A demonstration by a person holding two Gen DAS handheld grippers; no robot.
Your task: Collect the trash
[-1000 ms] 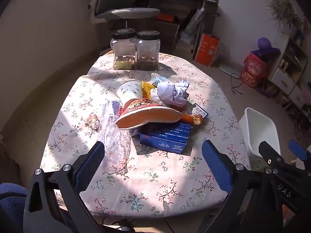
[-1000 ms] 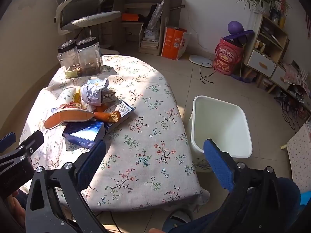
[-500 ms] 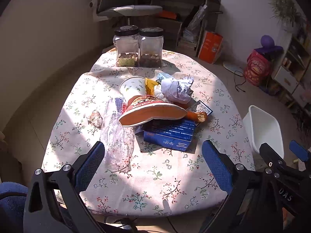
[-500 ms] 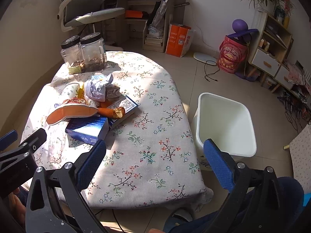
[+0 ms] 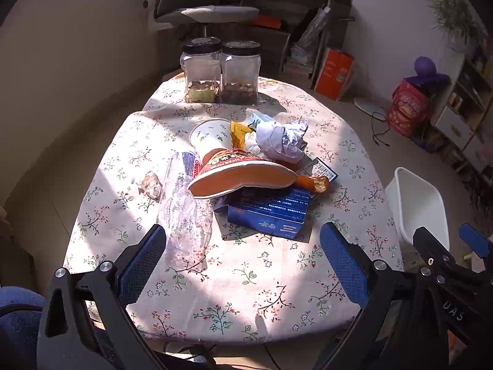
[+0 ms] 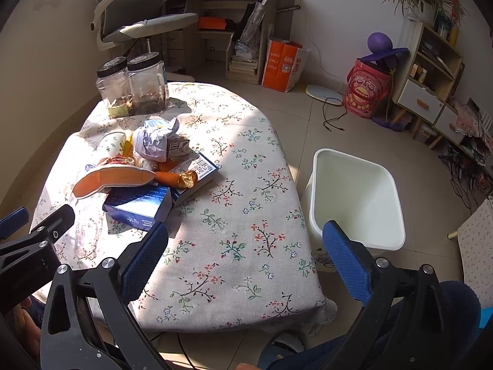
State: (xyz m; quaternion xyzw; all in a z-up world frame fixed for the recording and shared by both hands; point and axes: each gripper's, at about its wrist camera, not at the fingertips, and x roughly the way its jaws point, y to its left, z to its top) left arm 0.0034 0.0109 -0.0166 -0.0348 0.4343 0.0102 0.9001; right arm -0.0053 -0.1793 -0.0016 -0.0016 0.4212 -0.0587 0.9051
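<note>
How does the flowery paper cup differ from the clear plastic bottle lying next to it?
The paper cup is opaque white with a small flower print; the bottle is see-through. The cup is short and wide-mouthed; the bottle is long and looks crumpled. The cup's far end is tucked under the orange-rimmed bowl; the bottle lies beside it. Both lie on their sides on the tablecloth.

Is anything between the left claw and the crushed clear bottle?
Nothing visible. The left claw is open, and the crushed clear bottle lies just beyond its left finger, on bare tablecloth.
</note>
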